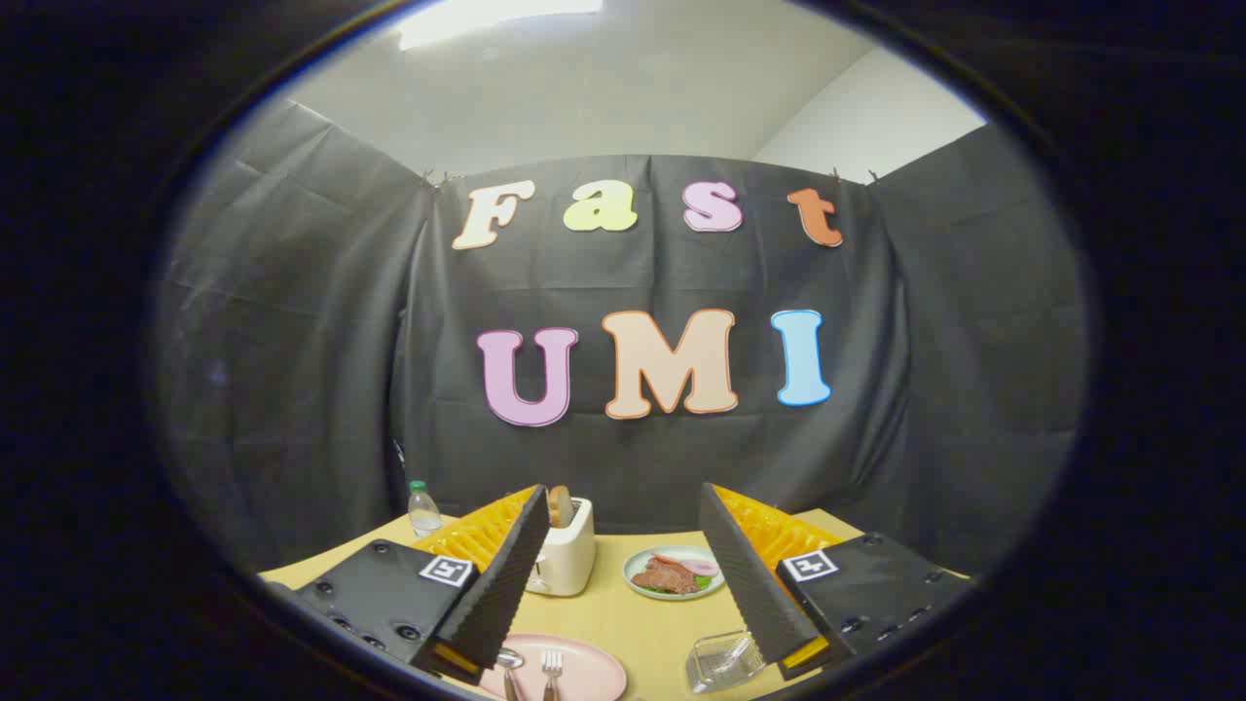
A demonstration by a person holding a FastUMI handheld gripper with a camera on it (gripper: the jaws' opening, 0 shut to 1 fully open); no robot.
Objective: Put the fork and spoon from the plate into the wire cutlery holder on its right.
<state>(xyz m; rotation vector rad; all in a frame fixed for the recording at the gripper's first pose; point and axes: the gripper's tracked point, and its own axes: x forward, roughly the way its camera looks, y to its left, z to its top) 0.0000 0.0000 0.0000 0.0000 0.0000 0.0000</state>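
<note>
Tool [623,594] of mine hung high above the bench [623,613], fingers spread wide and holding nothing. Fork [552,674] and spoon [509,670] lay side by side on the pink plate [589,667] below my left finger, handles toward me; the wire cutlery holder [722,660] stood just right.
</note>
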